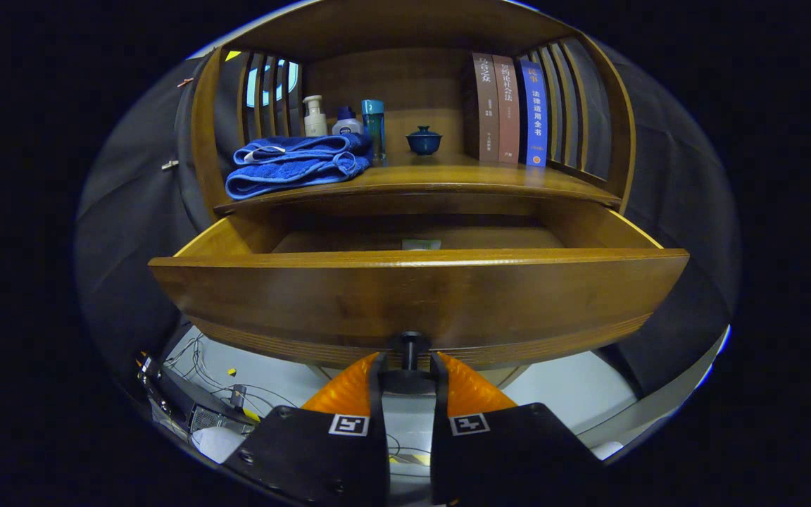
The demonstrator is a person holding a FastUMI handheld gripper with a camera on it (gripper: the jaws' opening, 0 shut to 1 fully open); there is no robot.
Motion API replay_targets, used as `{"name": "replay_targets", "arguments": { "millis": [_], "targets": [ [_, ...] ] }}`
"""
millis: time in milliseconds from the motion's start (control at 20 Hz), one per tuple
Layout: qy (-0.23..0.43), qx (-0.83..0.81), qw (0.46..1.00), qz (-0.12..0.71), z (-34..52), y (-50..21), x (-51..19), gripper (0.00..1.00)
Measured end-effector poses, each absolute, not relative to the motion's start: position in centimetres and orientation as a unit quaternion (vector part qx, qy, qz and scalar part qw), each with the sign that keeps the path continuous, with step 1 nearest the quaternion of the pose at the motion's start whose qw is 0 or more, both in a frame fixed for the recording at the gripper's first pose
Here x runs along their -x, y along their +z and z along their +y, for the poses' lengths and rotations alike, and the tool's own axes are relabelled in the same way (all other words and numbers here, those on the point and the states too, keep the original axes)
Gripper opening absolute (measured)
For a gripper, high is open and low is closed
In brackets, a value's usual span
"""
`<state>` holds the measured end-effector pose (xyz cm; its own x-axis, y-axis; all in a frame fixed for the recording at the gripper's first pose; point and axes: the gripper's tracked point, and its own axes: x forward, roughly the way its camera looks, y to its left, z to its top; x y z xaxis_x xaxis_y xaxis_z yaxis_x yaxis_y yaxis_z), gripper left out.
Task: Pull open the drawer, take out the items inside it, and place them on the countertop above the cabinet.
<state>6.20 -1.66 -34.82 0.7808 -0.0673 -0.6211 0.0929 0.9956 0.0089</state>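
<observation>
Wooden and pulled well out, the brown cabinet drawer (416, 292) stands open before my gripper (409, 366), whose two fingers pinch the drawer's small dark round knob (410, 345) from either side. Inside, near the back, I see a small pale flat item (421, 244) lying on the drawer floor. Above, the wooden countertop (448, 179) carries a folded blue towel (296, 165), three bottles (346, 120), a dark blue lidded cup (424, 140) and three upright books (510, 109).
</observation>
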Motion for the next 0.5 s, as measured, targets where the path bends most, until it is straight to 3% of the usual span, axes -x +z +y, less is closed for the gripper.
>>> {"name": "replay_targets", "arguments": {
  "millis": [500],
  "targets": [
    [-0.037,-0.022,0.933,0.358,-0.9,-35.2,-0.4,0.27]
  ]
}}
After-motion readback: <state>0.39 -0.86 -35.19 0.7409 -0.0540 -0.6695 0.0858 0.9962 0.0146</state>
